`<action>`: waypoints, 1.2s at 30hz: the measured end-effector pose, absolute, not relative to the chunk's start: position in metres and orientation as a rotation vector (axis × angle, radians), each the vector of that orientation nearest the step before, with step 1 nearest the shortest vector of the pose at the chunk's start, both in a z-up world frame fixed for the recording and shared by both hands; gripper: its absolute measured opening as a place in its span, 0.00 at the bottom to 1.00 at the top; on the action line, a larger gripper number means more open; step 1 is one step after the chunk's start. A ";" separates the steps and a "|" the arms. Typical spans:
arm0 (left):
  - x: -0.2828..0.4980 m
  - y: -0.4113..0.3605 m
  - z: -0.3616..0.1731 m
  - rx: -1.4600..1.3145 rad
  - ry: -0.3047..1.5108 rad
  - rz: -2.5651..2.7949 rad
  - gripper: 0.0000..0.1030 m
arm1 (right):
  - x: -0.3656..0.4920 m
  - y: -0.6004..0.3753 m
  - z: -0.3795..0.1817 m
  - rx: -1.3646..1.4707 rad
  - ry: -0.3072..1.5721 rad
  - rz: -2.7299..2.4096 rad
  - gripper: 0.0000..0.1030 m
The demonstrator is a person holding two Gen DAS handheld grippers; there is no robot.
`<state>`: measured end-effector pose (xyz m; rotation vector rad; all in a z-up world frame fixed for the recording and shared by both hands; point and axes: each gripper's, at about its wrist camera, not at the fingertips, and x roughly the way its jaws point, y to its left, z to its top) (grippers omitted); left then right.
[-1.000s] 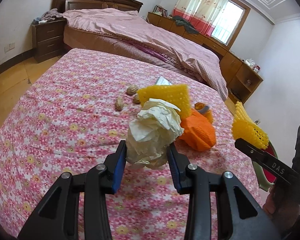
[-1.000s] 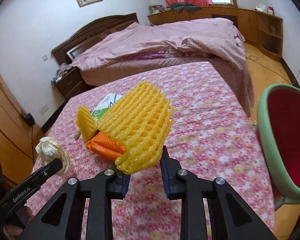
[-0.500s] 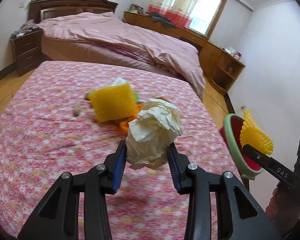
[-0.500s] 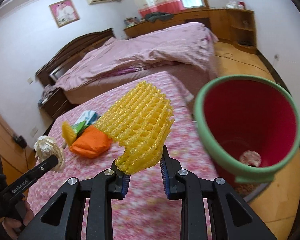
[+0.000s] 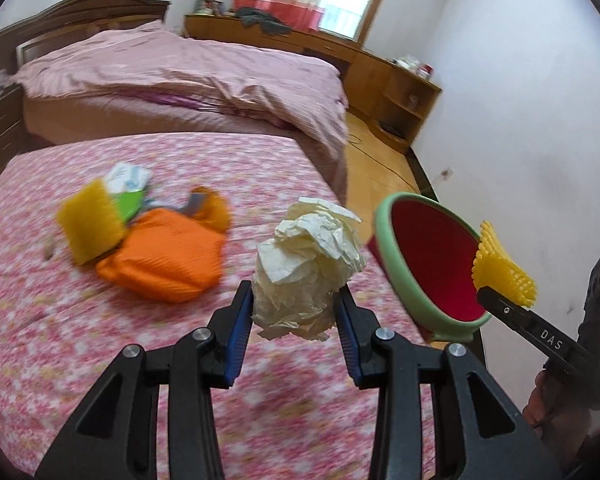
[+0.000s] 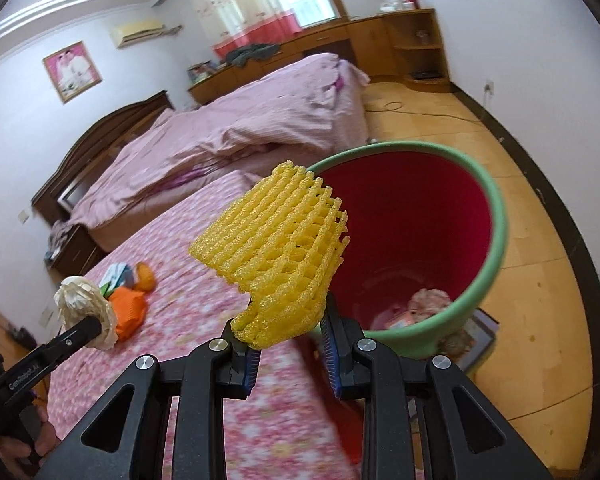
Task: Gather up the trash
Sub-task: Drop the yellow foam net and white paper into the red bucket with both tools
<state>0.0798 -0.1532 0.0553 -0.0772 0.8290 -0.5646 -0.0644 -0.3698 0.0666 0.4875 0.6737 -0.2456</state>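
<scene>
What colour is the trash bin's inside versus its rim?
Trash bin: red inside, light green rim; clearest in the right wrist view.

The left gripper point(image 5: 294, 312) is matt black plastic with ribbed blue pads and bright metal screw heads; it clamps a crumpled paper wad point(image 5: 308, 268), cream, creased and dull. The right gripper point(image 6: 288, 344), of the same make, pinches a yellow foam net point(image 6: 280, 256), spongy, grainy and open-meshed. The bin point(image 6: 496, 216) looks like smooth plastic, red inside with a pale green rim. The floral cloth point(image 5: 100, 320) is soft printed fabric, the orange wrapper point(image 5: 164, 260) finely ribbed, the floor point(image 6: 540, 280) glossy wood
</scene>
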 end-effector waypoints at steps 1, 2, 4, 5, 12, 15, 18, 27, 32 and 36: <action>0.081 -0.162 0.056 -0.068 0.831 -0.581 0.39 | -0.066 -0.375 0.066 0.490 0.673 -0.259 0.27; 0.081 -0.170 0.056 -0.061 0.833 -0.594 0.39 | -0.067 -0.379 0.065 0.493 0.674 -0.266 0.27; 0.085 -0.184 0.056 -0.045 0.835 -0.623 0.39 | -0.068 -0.389 0.062 0.505 0.675 -0.283 0.27; 0.086 -0.194 0.055 -0.031 0.831 -0.640 0.39 | -0.070 -0.396 0.061 0.516 0.676 -0.288 0.27; 0.091 -0.253 0.050 0.049 0.838 -0.727 0.39 | -0.078 -0.426 0.053 0.541 0.677 -0.329 0.27; 0.095 -0.276 0.047 0.068 0.845 -0.763 0.39 | -0.077 -0.436 0.050 0.554 0.678 -0.342 0.27; 0.101 -0.295 0.042 0.086 0.855 -0.789 0.39 | -0.074 -0.442 0.047 0.558 0.687 -0.344 0.27; 0.114 -0.332 0.032 0.119 0.887 -0.798 0.50 | -0.072 -0.451 0.041 0.564 0.686 -0.349 0.27; 0.115 -0.334 0.034 0.115 0.868 -0.794 0.59 | -0.067 -0.454 0.037 0.579 0.694 -0.355 0.29; 0.117 -0.330 0.034 0.106 0.869 -0.787 0.59 | -0.065 -0.454 0.036 0.590 0.699 -0.353 0.43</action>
